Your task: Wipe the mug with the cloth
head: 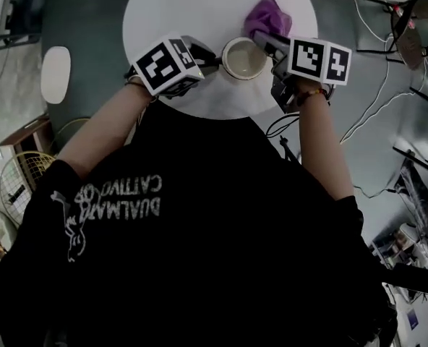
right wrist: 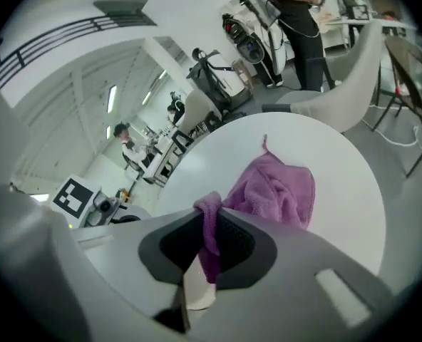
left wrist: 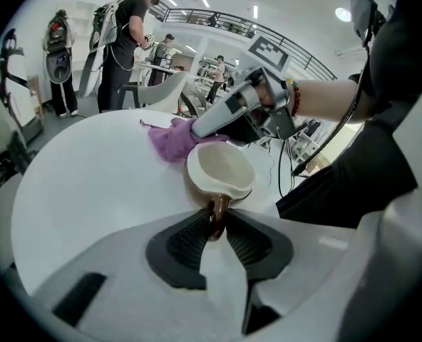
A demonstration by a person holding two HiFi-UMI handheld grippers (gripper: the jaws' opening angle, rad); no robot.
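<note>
Folds of fuzzy purple cloth (right wrist: 275, 191) bunch beside round, smooth cream mug (left wrist: 219, 173)

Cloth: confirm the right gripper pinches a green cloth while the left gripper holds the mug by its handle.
Wrong colour: the right gripper view shows the right gripper pinching a purple cloth. The left gripper does hold the mug by its handle.

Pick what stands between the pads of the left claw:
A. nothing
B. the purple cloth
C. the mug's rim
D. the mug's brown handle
D: the left gripper view shows the brown handle of the mug pinched between the pads of the left claw, while the purple cloth is in the right claw.
</note>
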